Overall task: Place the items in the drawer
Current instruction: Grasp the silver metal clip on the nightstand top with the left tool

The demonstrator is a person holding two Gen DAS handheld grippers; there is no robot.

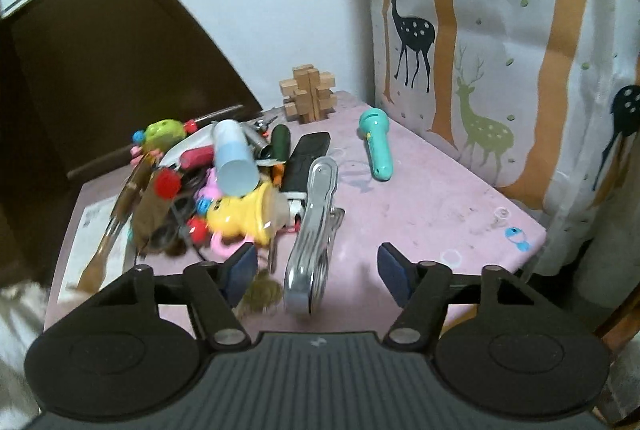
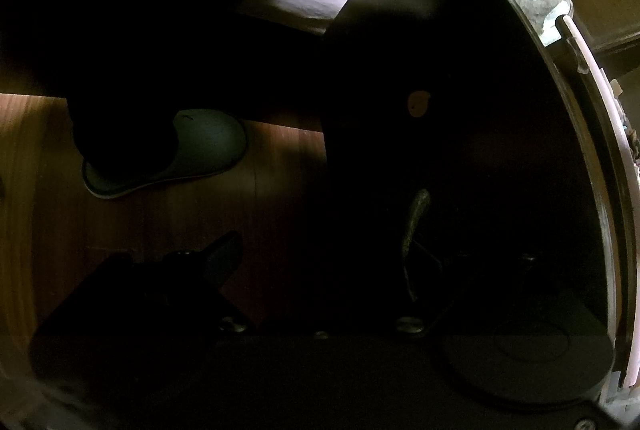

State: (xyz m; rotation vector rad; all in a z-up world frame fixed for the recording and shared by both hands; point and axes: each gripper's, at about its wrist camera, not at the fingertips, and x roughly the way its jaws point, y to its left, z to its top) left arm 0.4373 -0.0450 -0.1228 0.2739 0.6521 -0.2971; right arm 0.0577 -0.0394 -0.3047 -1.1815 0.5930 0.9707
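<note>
**Left tool open over an untouched heap**

Left tool hovers wide open and empty above the pink table. A metal clip lies between its fingers, reaching toward 12 o'clock. At 11 o'clock sits the toy pile; at 1 o'clock, well apart, the teal flashlight. Nothing looks stowed yet. Right tool, in near darkness, seems parted and empty beside a dark cabinet front; no drawer shows clearly.
</note>
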